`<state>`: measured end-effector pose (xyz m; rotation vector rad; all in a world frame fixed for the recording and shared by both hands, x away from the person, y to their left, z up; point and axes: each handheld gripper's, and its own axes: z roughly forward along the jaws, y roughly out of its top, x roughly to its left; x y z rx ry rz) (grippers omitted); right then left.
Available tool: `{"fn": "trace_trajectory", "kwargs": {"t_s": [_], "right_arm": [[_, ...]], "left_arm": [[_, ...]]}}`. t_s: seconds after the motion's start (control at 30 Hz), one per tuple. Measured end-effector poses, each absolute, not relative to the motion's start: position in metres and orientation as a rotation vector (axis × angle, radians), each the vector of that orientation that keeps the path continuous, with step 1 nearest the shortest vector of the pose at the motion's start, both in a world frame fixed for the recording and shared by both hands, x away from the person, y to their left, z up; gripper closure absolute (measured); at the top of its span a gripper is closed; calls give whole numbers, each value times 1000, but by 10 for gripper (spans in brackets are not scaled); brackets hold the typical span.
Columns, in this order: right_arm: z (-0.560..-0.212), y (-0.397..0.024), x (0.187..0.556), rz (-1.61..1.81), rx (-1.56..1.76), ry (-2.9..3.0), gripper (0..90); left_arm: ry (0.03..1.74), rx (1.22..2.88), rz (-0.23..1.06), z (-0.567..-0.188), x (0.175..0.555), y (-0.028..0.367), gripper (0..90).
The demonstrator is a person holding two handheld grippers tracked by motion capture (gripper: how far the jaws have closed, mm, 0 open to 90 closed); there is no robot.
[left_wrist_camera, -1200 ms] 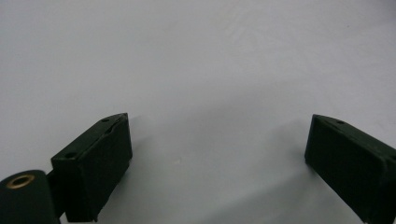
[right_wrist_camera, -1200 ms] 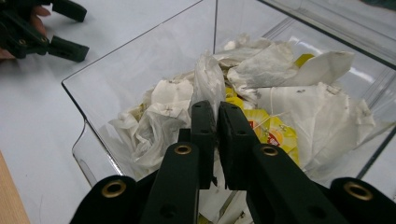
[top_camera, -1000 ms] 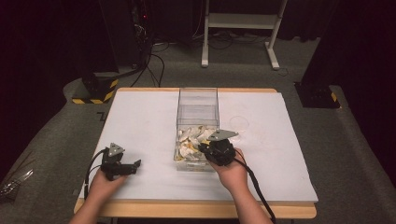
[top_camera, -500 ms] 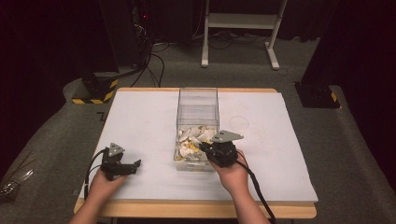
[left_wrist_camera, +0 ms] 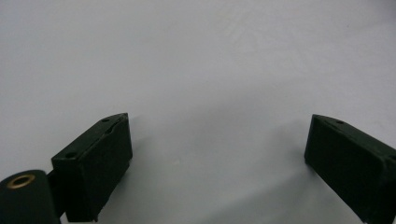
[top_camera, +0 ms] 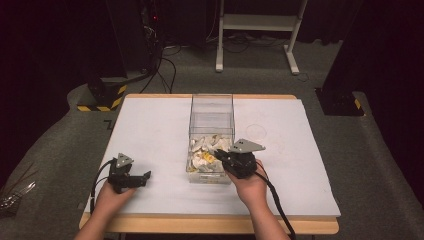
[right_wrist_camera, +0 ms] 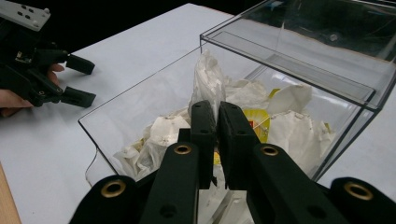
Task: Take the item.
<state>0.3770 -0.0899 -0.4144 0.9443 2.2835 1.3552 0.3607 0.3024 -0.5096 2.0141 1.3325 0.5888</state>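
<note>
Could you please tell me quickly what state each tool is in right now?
Left tool: open, holding nothing.
Right tool: closed on a white wrapper.

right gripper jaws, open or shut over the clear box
Shut on a white wrapper. In the right gripper view the right gripper has its jaws nearly together, pinching the wrapper that stands up above the clear box.

Your white-topped table (top_camera: 150,125) carries 1 clear box (top_camera: 212,107) at centre; your left gripper (top_camera: 142,178) rests on it.
</note>
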Motion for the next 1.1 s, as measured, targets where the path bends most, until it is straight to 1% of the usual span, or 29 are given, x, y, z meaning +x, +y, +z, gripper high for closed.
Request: {"fn": "trace_trajectory", "kwargs": {"t_s": [0.33, 1.1], "right_arm": [[-419, -96, 378, 1409, 941, 2254, 847], [-405, -112, 372, 1465, 942, 2166, 846]], "left_arm": [[1332, 2014, 589, -510, 361, 302, 79], [1333, 2014, 588, -510, 361, 302, 79]]}}
